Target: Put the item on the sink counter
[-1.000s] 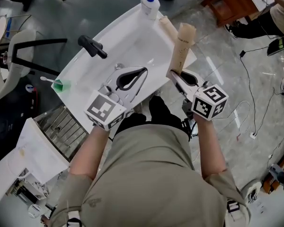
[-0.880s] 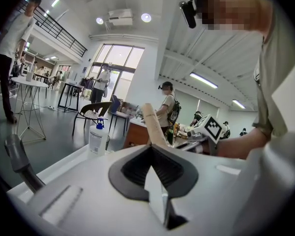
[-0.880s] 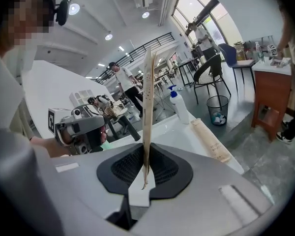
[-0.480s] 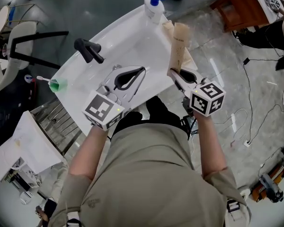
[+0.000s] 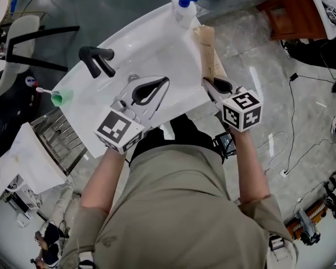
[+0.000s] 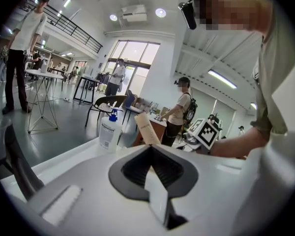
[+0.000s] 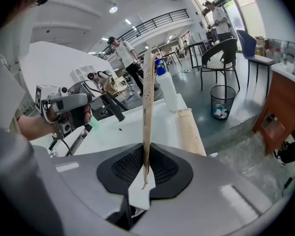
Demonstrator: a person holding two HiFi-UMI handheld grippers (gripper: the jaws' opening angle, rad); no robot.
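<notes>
Right gripper view: right tool (image 7: 145, 173) clamps tan tube (image 7: 148, 102), print unreadable; left tool (image 6: 155, 183) closed.

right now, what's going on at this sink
A person holds a gripper in each hand over the white sink. The right gripper is shut on a tan tube, held above the counter's right side, near a second tan tube lying there. The left gripper is shut and empty, over the basin.

head view looks down; both gripper views share the sink (image 5: 151, 49)
</notes>
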